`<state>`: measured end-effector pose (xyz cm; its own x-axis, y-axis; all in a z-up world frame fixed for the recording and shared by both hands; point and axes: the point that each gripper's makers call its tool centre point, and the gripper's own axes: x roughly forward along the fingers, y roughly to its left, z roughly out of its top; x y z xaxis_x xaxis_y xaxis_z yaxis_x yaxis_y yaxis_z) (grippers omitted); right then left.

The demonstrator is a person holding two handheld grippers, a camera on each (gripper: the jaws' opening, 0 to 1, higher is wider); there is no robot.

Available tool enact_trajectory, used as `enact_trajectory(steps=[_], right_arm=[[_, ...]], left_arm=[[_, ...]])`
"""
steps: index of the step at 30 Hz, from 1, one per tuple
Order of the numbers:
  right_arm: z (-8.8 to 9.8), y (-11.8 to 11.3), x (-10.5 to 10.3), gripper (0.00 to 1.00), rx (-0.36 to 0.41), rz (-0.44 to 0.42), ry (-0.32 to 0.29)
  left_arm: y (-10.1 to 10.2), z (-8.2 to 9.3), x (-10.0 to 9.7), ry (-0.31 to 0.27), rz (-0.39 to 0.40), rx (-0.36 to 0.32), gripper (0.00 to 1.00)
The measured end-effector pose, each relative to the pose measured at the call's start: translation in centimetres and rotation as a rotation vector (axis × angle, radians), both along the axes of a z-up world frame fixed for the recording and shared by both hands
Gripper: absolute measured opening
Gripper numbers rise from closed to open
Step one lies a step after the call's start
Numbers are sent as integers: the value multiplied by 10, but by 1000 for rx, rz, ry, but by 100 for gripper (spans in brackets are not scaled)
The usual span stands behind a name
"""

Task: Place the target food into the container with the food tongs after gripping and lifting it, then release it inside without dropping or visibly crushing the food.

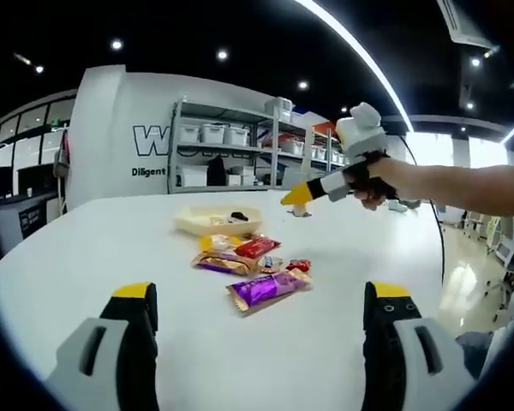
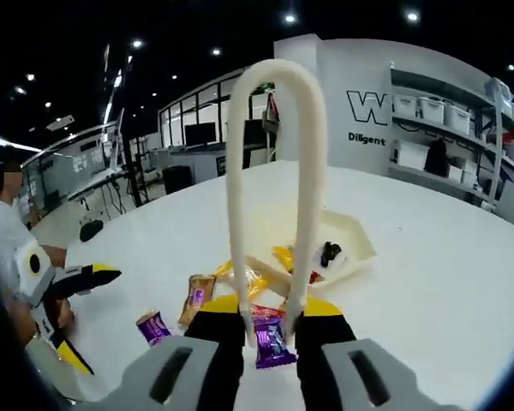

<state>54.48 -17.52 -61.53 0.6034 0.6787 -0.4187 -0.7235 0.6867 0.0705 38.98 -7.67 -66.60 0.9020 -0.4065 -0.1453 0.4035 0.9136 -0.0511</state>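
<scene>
Right gripper view shows my right gripper [image 2: 271, 330] clamping the tongs [image 2: 272, 188] above the snacks [image 2: 270, 341], none lifted yet toward the far tray [image 2: 353, 248]; my left gripper [image 1: 261, 321] gapes wide, empty.

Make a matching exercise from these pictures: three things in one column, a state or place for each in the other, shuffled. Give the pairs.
Things:
1. food tongs
2. left gripper
3. cream tray

States or places:
A. jaws wide apart, holding nothing
B. on the white table, beyond the snack packets
C. clamped between the right gripper's jaws, bend pointing away from the camera

Pairs: 1-C, 2-A, 3-B
</scene>
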Motion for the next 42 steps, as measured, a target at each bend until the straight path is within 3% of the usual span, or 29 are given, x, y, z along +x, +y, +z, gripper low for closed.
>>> enact_trajectory(steps=[3,9,16,28,32,42], right_arm=[[6,6,1,16,35,-3,9],[-5,8,9,15,8,-14,20],[-22,5,10,15,4,-29,66],[-65,27,-11,16,-40,26,123],[-75,23,-12,16,-51,32,143],[-74,-4,-19,17,-58,14,142]], left_arm=[[3,-3,1,9,8,-18,98],[4,-3,2,5,11,-29,98],[2,-8,1,16,4,-23,98],[1,-11,2,20,6,-1,97],[0,-12,1,22,4,18,97],[1,-12,0,23,4,-1,97]])
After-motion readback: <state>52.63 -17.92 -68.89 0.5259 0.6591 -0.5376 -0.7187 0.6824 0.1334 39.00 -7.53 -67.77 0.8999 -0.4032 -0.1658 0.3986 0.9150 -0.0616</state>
